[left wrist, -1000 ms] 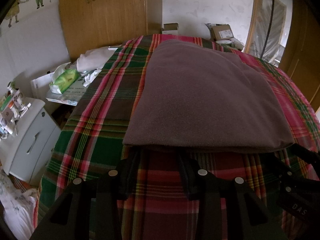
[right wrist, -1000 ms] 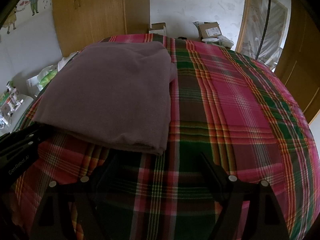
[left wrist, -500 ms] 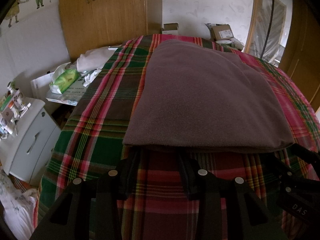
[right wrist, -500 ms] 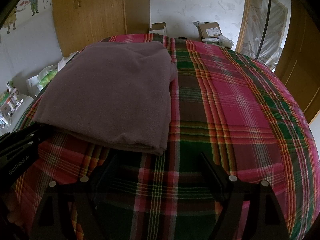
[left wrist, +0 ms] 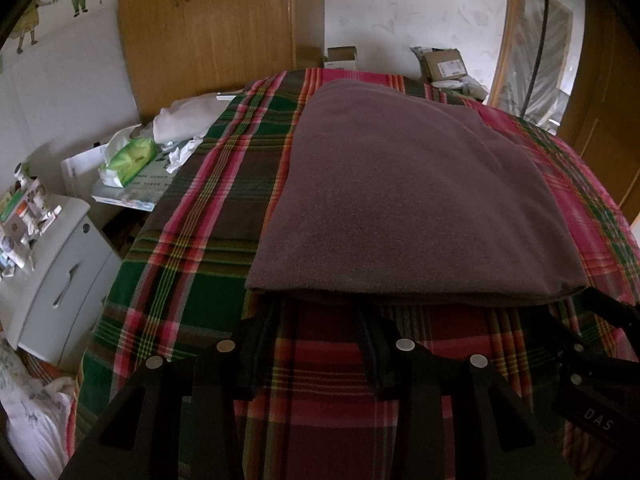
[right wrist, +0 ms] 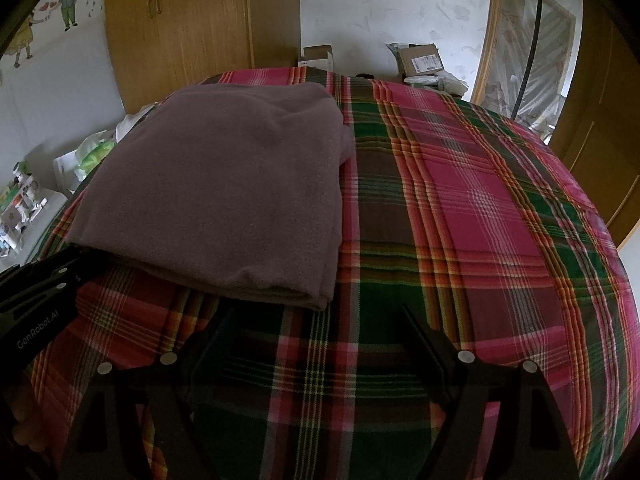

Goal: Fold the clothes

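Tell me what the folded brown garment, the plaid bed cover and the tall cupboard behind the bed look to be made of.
Folded brown garment: soft fleece or brushed knit, likely; matte, fuzzy nap, thick rounded fold edges.
Plaid bed cover: woven cloth, probably cotton; thin crisp stripes, flat, no sheen.
Tall cupboard: wood or wood-look laminate; visible grain, slight gloss. Which, I cannot tell.

Black hand-held gripper (left wrist: 320, 312) — silver screws, white "DAS" lettering.

Wooden wardrobe (left wrist: 208, 24), white bedside cabinet (left wrist: 60, 276), green tissue pack (left wrist: 130, 160), cardboard boxes (right wrist: 420, 58).
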Motion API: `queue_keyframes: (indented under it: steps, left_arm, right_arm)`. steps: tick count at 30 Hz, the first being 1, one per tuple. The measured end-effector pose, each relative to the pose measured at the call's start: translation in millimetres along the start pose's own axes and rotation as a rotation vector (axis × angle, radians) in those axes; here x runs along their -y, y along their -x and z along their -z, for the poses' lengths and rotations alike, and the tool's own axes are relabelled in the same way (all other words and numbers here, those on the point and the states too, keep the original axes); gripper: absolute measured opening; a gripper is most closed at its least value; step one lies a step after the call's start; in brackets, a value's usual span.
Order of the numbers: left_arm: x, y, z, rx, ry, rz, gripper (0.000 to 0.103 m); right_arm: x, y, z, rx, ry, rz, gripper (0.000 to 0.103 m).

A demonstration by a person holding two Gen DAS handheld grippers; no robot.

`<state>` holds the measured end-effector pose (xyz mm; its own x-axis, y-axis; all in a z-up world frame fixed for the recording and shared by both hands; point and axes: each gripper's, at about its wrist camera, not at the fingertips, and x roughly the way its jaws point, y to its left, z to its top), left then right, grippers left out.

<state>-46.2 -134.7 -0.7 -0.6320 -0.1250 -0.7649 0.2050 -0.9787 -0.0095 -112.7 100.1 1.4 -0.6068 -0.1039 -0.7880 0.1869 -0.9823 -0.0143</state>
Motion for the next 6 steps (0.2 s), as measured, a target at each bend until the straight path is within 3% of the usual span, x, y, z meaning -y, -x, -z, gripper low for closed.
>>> queue_keyframes:
  steps: [6]
  left_arm:
    - [0.5, 0.2, 0.2, 0.000, 0.000, 0.000, 0.039]
  right_arm:
    - [0.8, 0.2, 0.0, 0.000, 0.001, -0.001, 0.082]
